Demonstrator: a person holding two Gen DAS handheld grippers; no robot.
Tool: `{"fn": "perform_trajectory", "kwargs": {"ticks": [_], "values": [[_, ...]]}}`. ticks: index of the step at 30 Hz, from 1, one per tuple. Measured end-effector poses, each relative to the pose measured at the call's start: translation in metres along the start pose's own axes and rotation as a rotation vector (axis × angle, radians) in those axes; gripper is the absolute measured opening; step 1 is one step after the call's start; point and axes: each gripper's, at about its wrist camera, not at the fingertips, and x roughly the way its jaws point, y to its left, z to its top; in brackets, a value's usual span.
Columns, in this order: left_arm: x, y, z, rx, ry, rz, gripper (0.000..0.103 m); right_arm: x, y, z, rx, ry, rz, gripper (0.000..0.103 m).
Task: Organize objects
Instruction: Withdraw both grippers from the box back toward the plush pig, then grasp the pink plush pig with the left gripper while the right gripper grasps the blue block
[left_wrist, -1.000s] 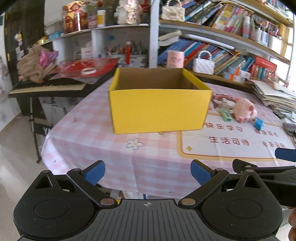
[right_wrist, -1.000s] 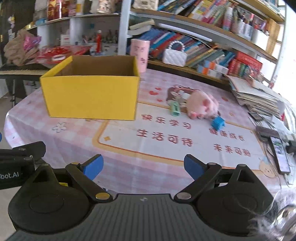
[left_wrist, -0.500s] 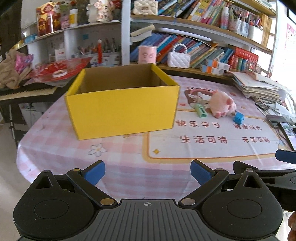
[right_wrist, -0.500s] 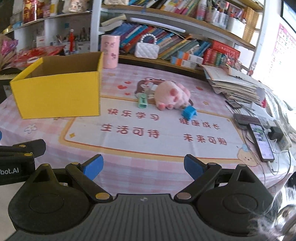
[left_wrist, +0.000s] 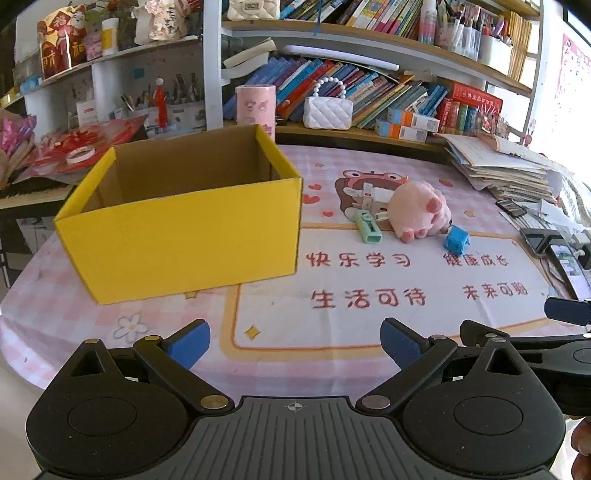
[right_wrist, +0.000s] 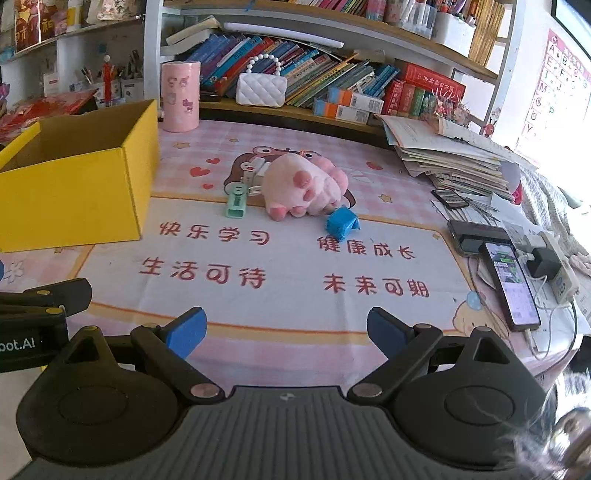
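Observation:
An open, empty yellow cardboard box (left_wrist: 184, 236) stands on the left of the pink table; it also shows in the right wrist view (right_wrist: 70, 192). Right of it lie a pink plush paw (left_wrist: 419, 212) (right_wrist: 306, 188), a green stapler-like item (left_wrist: 367, 225) (right_wrist: 236, 203), a small blue block (left_wrist: 456, 240) (right_wrist: 341, 221) and a small white item (left_wrist: 369, 194) behind the plush. My left gripper (left_wrist: 295, 341) is open and empty above the table's near edge. My right gripper (right_wrist: 286, 330) is open and empty, well short of the toys.
A pink cylinder (right_wrist: 181, 96) and white quilted purse (right_wrist: 261, 89) stand at the back by the bookshelves. A paper stack (right_wrist: 454, 155) lies at the back right. Phones (right_wrist: 511, 284) and a charger lie at the right edge. A keyboard with clutter (left_wrist: 29, 192) is at left.
Both grippers have swung to the right and come closer to the table. The box has shifted left in view and the toys sit nearer the centre. Both stay open.

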Motion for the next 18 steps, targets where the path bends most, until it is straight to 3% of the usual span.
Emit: {"fn": "perform_trajectory", "kwargs": {"ticks": [18], "values": [[0.063,-0.062,0.038,-0.007,0.048,0.012,0.100,0.072,-0.064,0.041,-0.023,0.045,0.032,0.091]]}}
